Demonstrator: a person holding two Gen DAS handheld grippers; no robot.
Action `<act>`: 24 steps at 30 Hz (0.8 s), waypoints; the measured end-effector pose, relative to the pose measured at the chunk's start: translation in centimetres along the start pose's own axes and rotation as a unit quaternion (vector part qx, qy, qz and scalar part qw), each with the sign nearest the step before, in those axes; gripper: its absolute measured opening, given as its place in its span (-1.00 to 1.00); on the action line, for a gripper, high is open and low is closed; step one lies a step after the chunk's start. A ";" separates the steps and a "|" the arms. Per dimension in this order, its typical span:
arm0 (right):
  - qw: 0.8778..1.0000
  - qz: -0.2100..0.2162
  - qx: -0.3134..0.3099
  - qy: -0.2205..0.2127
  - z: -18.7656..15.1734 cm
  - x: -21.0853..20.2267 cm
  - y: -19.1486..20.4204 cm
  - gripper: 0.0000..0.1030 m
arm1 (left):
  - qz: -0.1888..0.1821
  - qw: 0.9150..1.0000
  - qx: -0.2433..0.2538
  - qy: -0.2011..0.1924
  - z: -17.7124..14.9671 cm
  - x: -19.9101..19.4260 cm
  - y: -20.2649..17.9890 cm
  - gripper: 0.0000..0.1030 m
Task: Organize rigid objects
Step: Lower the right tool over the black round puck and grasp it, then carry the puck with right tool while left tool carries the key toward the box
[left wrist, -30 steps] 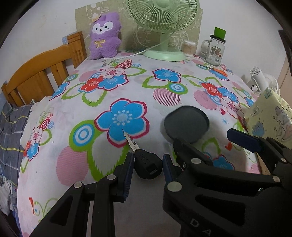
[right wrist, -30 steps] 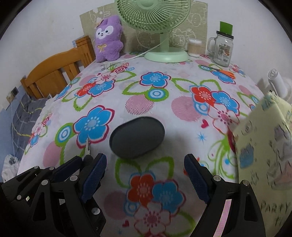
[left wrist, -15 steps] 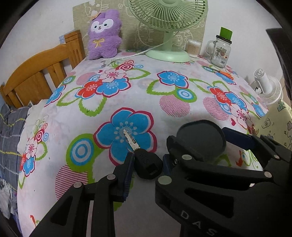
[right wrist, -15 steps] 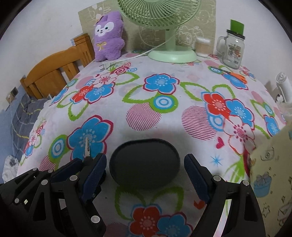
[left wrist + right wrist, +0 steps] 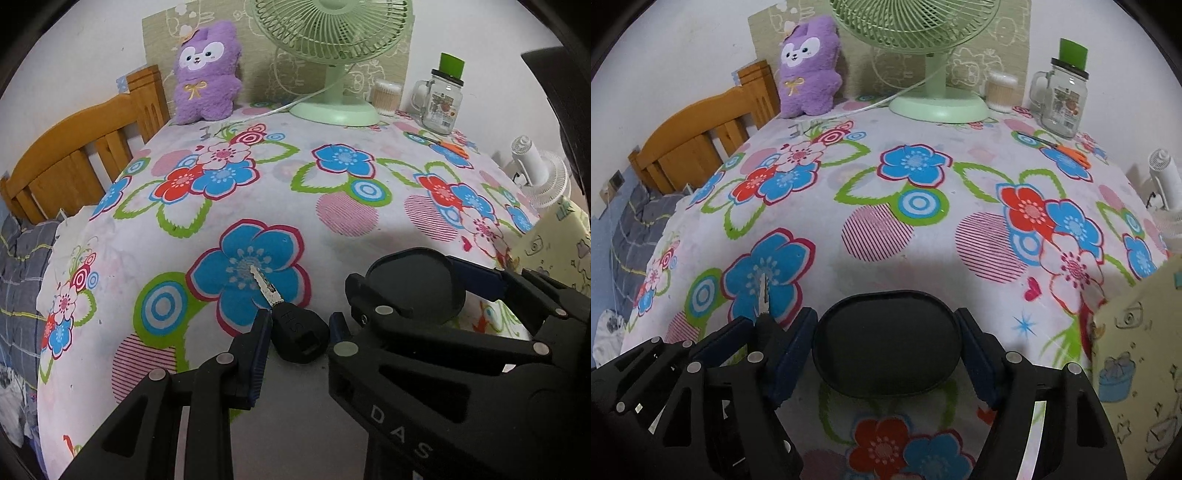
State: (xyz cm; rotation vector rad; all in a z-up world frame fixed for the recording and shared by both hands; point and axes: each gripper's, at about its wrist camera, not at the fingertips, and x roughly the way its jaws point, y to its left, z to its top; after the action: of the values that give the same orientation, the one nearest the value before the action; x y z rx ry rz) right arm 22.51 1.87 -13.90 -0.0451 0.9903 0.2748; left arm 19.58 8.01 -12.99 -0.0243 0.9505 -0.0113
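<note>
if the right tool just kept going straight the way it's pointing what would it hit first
Most likely the dark oval case, which already sits between the right tool's closing jaws. Past that lies only the flowered tablecloth. Whether the pads already touch the case is hard to tell.

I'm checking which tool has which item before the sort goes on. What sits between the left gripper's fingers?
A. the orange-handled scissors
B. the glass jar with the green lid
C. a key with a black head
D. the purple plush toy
C: the left gripper is shut on the key, its pads against the black head and the metal blade pointing forward over the blue flower.
</note>
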 end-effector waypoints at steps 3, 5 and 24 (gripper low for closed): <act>1.000 -0.005 0.003 -0.005 -0.4 -0.9 -0.3 0.49 | -0.003 1.000 0.002 -0.005 -0.3 -0.7 -0.4 -0.37; 1.000 -0.009 0.003 -0.007 -0.8 -1.6 -0.5 0.49 | -0.005 1.000 0.002 -0.007 -0.6 -1.1 -0.7 -0.37; 0.999 -0.018 0.006 -0.038 -4.5 -7.5 -1.4 0.49 | -0.013 0.999 0.003 -0.032 -3.6 -5.9 -3.3 -0.37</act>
State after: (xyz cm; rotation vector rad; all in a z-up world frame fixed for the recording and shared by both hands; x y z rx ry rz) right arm 15.28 -1.82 -10.27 -0.0416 0.9146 0.2368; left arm 13.20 4.82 -10.21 -0.0315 0.8858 -0.0373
